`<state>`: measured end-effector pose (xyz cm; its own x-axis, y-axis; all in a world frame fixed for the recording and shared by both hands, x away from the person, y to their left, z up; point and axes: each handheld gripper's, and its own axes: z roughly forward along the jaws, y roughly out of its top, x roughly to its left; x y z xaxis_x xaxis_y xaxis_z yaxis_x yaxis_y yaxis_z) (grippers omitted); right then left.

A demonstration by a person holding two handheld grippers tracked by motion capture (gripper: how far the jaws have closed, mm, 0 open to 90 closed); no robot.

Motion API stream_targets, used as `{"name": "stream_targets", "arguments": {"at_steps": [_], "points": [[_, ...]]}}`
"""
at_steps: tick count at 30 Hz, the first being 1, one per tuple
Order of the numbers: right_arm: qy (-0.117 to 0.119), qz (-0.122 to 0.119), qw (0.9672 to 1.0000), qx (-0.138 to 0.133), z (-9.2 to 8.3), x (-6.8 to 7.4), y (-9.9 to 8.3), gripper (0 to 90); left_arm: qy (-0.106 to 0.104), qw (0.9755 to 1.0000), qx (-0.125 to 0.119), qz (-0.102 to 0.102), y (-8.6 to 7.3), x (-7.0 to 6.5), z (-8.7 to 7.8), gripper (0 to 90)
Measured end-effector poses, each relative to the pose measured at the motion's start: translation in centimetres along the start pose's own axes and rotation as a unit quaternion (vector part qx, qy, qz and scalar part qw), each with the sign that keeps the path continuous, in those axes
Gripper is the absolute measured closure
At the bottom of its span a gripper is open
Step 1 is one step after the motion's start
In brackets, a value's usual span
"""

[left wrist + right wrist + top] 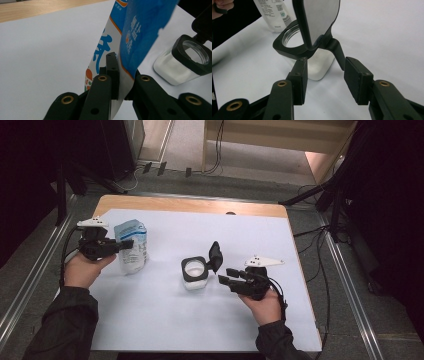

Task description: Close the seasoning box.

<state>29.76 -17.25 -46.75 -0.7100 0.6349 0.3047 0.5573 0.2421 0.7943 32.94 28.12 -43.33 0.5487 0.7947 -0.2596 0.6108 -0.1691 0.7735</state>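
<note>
A blue and white salt bag point(131, 246) stands on the white sheet at the left. My left gripper point(123, 245) is shut on its side; in the left gripper view the jaws pinch the bag point(130, 37) near its lower edge. A small clear jar point(194, 274) with a black square rim holds white powder at the centre, its black flip lid point(215, 256) raised. My right gripper point(226, 275) is open just right of the jar, jaws apart on either side of the lid hinge point(337, 50), below the jar point(312, 62).
The white sheet point(165, 320) covers a wooden table point(190, 205). Black stands, cables and a metal rail surround the table on a grey floor. A person's hands and dark sleeves come in from the bottom.
</note>
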Motion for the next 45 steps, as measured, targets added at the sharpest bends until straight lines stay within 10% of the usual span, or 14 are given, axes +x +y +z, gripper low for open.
{"name": "stream_targets", "arguments": {"at_steps": [31,45], "points": [[-0.019,-0.002,0.9998,-0.002,0.3,-2.1,1.2,60.5,-0.011,0.9998,-0.003,0.019,-1.9,-0.1,-0.5,62.1],[-0.025,-0.017,0.9994,-0.014,1.2,-2.0,2.5,90.0,-0.003,0.9995,-0.002,0.030,-2.7,-0.4,-0.7,43.1]]}}
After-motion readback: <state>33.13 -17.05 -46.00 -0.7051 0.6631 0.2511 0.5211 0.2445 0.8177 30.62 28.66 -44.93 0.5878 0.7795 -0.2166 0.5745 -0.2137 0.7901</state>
